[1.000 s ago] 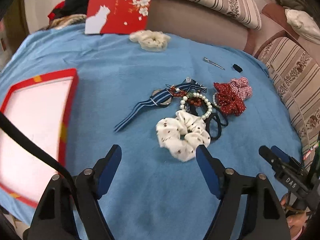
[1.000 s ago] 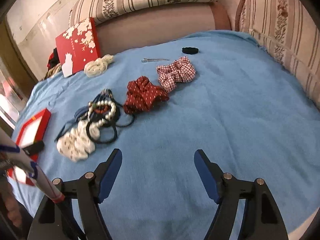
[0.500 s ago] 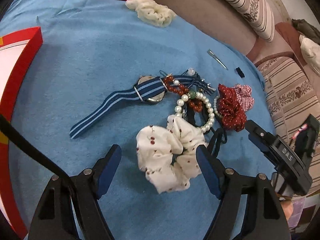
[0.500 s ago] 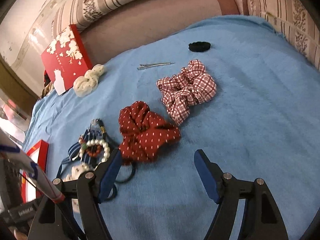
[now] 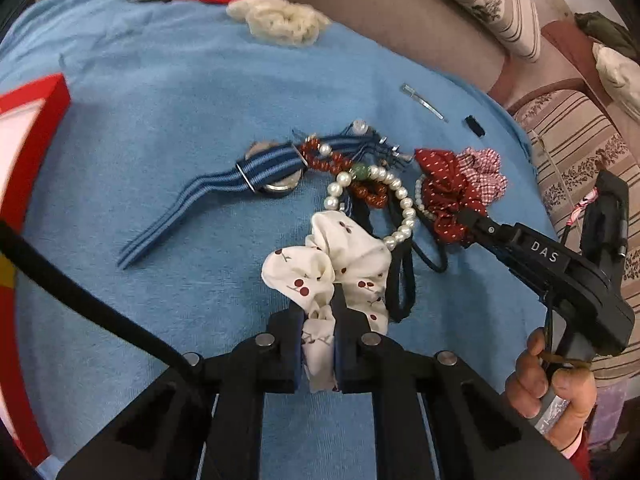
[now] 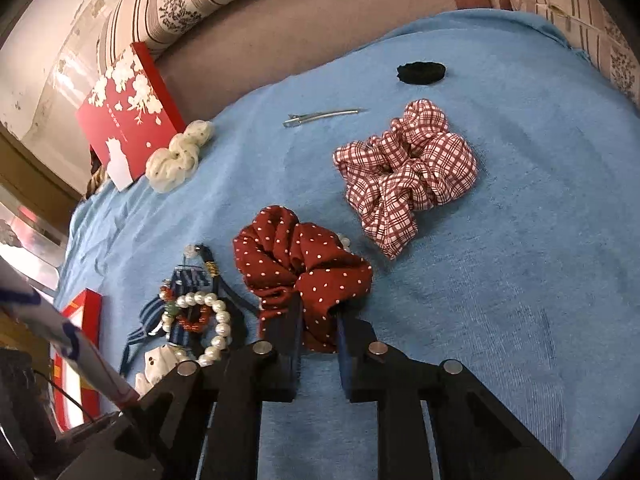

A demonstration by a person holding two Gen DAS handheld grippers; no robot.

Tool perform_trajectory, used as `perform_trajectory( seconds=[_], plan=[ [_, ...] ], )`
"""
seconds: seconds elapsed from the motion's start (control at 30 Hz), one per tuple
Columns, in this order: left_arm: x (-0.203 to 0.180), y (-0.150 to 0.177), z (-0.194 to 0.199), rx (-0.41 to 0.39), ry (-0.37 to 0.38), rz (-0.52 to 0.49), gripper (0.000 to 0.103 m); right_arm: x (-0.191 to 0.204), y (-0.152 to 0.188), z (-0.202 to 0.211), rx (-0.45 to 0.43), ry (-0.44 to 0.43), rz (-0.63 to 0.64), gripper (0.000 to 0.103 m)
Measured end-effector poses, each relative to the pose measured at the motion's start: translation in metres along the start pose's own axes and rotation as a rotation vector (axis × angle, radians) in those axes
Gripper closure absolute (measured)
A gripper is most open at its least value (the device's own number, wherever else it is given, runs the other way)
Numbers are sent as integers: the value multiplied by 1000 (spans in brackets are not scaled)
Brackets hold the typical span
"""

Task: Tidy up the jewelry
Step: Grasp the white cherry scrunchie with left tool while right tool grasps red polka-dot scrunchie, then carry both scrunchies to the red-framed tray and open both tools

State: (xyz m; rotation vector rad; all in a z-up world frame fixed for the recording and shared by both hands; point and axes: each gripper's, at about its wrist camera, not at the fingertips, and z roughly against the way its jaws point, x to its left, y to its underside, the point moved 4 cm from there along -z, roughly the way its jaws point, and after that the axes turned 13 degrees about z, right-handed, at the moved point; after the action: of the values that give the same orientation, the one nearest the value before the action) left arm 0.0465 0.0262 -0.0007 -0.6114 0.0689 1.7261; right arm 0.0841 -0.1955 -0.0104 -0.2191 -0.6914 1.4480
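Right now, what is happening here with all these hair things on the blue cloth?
A person is sorting accessories with a gripper in each hand. The left gripper has just closed on the white cherry-print scrunchie. The right gripper has just closed on the red dotted scrunchie. Both scrunchies lie on the blue cloth, not lifted. The pearl bracelet, striped watch and plaid scrunchie are untouched.

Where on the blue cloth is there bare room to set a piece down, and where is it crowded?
Free: the blue cloth between the red tray, the cream scrunchie and the striped strap; also right of the plaid scrunchie. Crowded: around the pearl bracelet, cherry scrunchie and dotted scrunchie.
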Motion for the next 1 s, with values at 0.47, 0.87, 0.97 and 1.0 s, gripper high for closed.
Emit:
perform_trajectory(
  seconds=[0.47, 0.87, 0.97, 1.0],
  plan=[
    [81, -5, 131, -176, 47, 98, 93, 73, 2, 93, -118, -20, 182, 95],
    [247, -20, 198, -294, -204, 266, 93, 232, 35, 76, -16, -227, 388, 95],
    [283, -24, 203, -294, -244, 317, 93, 277, 48, 67, 28, -295, 442, 95],
    [293, -25, 204, -293, -251, 331, 93, 292, 53, 63, 43, -316, 457, 95]
  ],
)
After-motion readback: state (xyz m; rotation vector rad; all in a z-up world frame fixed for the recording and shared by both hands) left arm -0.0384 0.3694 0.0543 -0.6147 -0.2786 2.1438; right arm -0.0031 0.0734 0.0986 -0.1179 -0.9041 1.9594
